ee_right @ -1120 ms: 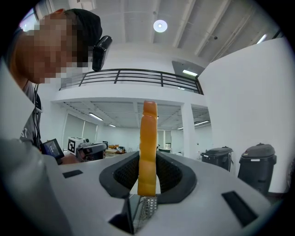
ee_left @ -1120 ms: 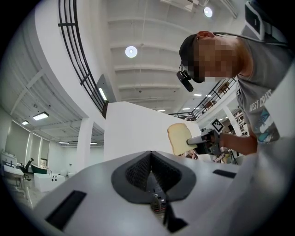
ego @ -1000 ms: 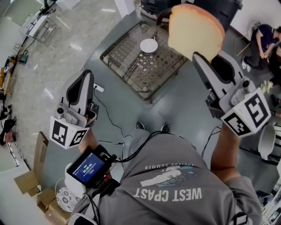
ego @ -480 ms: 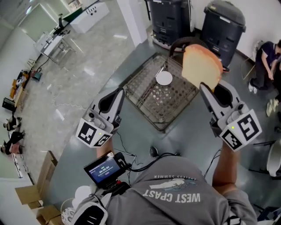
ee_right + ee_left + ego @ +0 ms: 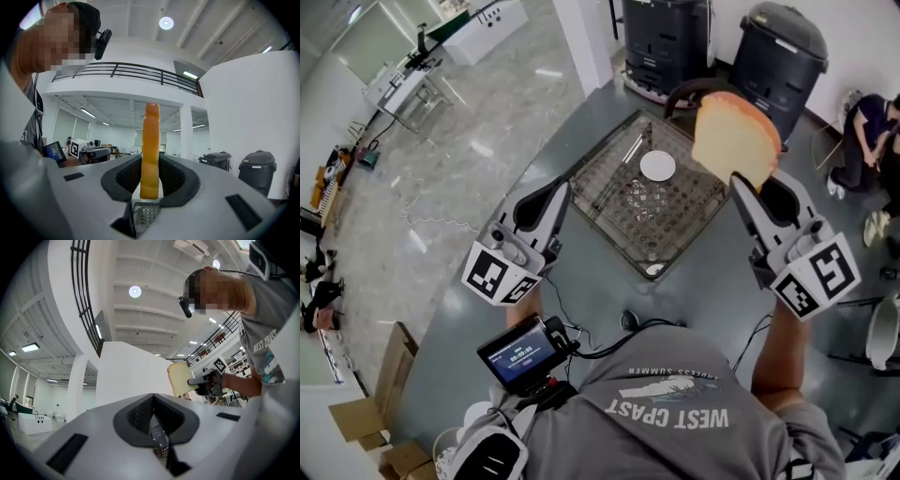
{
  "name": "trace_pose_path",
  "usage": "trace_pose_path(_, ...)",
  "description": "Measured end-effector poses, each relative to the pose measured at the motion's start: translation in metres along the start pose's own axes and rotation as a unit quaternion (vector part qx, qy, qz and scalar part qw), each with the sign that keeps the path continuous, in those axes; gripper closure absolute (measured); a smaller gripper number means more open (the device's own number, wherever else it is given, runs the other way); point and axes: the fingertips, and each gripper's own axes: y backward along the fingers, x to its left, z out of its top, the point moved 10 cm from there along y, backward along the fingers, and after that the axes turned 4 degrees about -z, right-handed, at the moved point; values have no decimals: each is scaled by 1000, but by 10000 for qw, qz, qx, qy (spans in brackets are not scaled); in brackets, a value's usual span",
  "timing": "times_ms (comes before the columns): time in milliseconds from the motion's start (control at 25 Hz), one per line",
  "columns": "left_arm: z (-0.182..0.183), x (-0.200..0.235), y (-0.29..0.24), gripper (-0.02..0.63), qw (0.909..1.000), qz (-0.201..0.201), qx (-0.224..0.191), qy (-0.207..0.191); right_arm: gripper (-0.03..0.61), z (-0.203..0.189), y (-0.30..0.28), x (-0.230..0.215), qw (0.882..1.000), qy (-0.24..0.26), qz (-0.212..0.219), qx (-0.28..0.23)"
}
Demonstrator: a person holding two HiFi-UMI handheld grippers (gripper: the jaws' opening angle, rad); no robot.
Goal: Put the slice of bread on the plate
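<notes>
Gripping bread slice [image 5: 734,138], right claw [image 5: 757,184], left claw [image 5: 547,193] closed empty, slice hiding table [image 5: 605,192] corner

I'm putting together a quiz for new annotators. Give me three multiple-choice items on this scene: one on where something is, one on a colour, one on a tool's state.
1. Where is the plate?
A. on the glass table
B. held up in the air
C. out of sight

2. What colour is the plate?
A. blue
B. white
C. red

3. What state is the right tool in?
A. open and empty
B. shut and empty
C. shut on the slice of bread

Answers:
1 A: the head view shows it lying on the glass top.
2 B: it is a plain white disc.
3 C: the right gripper view shows the jaws pressed on the slice, which stands upright between them.
</notes>
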Motion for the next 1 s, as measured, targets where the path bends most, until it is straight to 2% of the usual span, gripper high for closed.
trace_pose_path(320, -4, 30, 14, 606, 9995, -215, -221, 94, 494, 4, -19, 26, 9996, 92, -242, 67)
trace_pose_path(560, -41, 30, -22, 606, 9989, -337, -238, 212, 494, -22, -19, -10, 9992, 44, -352, 171)
trace_pose_path(760, -32, 37, -32, 606, 9992, -278, -153, 228, 494, -16, -30, -21, 9995, -32, -256, 166)
trace_pose_path(1000, -21, 42, -50, 606, 9999, -123, -38, 35, 494, -13, -43, -50, 9999, -92, -55, 95)
